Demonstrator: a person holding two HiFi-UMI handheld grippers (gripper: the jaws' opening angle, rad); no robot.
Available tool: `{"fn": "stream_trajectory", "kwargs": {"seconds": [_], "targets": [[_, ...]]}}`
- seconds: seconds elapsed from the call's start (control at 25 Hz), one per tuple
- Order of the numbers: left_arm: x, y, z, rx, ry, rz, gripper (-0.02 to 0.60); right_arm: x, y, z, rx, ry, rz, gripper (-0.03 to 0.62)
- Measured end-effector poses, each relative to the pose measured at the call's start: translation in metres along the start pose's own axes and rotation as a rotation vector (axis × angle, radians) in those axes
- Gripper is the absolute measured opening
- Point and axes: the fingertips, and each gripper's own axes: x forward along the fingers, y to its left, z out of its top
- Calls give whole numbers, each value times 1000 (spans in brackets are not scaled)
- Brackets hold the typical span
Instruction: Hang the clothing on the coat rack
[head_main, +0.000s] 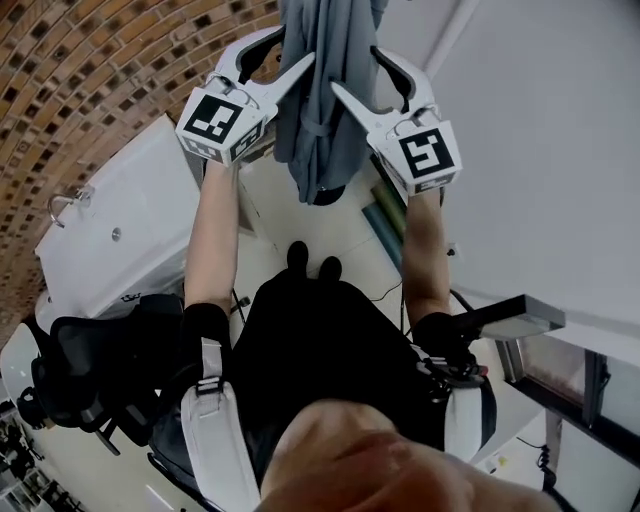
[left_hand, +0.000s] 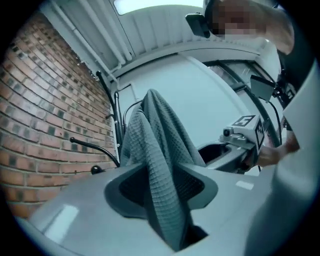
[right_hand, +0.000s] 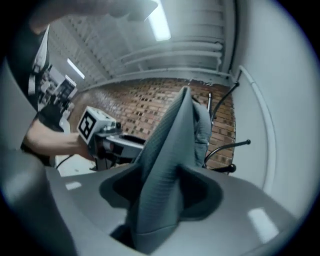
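A grey waffle-knit garment (head_main: 320, 110) hangs down from above the head view's top edge, in front of the person. It drapes over the top of a black coat rack (left_hand: 116, 115), whose curved hooks (left_hand: 95, 147) stick out toward the brick wall. My left gripper (head_main: 297, 45) stands at the garment's left side and my right gripper (head_main: 354, 68) at its right. Both stand open. A fold of the garment (left_hand: 160, 165) still runs loosely between the left gripper's (left_hand: 162, 185) jaws. Another fold (right_hand: 165, 165) lies between the right gripper's (right_hand: 162, 187) jaws. The pads do not press on the cloth.
A brick wall (head_main: 90, 90) curves round the left. Below it stands a white cabinet with a tap (head_main: 130, 210), and a black office chair (head_main: 90, 370) sits at lower left. A white wall (head_main: 540, 150) fills the right, with a desk edge (head_main: 520, 320) nearby.
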Motion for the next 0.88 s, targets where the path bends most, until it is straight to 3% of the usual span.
{"fn": "stream_trajectory", "kwargs": {"seconds": [0.04,0.08,0.16,0.24,0.36,0.44,0.52,0.64,0.76,0.88], "targets": [[3,0,2,-21,-11,-22,77,7,-2,-3,-45,33,-6,104],[2,3,3,-49,-24,-32,35,8,-11,-3,-50,41,-16,12],[-10,22,8,-122,-63,-14,26,-2,-43,6,60,-3,-35,11],[-22,52,20,-181,-126,22,25,-14,-87,28,239,-119,-34,11],[-23,80,49,-157,-181,26,25,-21,-132,74,419,-311,27,11],[-15,82,66,-109,-170,8,26,-17,-143,97,451,-390,71,11],[-2,78,62,-110,-123,-21,25,-10,-150,100,475,-415,95,11],[3,49,16,-141,-26,-96,25,-15,-136,36,545,-336,70,11],[-11,7,-17,-204,-96,-178,28,-26,-77,-15,549,-324,112,11],[-14,-9,-21,-212,-187,-182,26,-26,-45,-13,411,-342,140,12]]}}
